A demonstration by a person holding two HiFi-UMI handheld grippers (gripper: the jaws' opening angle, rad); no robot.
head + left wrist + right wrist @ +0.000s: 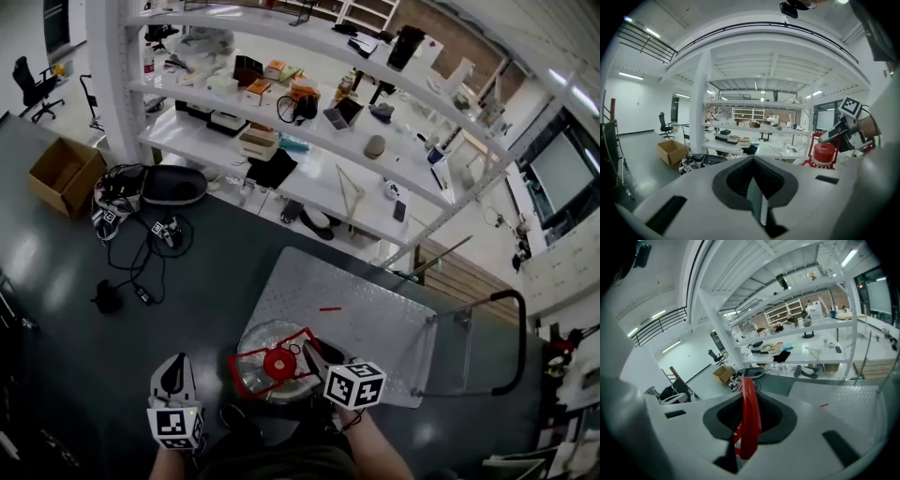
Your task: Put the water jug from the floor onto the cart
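Hanging by its red handle (746, 413), the clear water jug (277, 365) sits at the near left edge of the cart (375, 309) platform, though contact with it is unclear. The right gripper (309, 356) pinches that handle. The left gripper (172, 373), jaws pressed together and empty, hovers over the dark floor (216, 262) beside the jug.

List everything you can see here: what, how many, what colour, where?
water jug: one, clear with red cap and handle, at the cart's near corner
cart: one, grey deck, black push bar, on the floor
cardboard box: one, brown, floor at left
office chair: one, black, far left
cables: a tangle, black, floor beside the box
shelving: one unit, white, crowded with items, behind the cart
left gripper: one, white, fingers together, empty
right gripper: one, white, fingers on the jug's red handle
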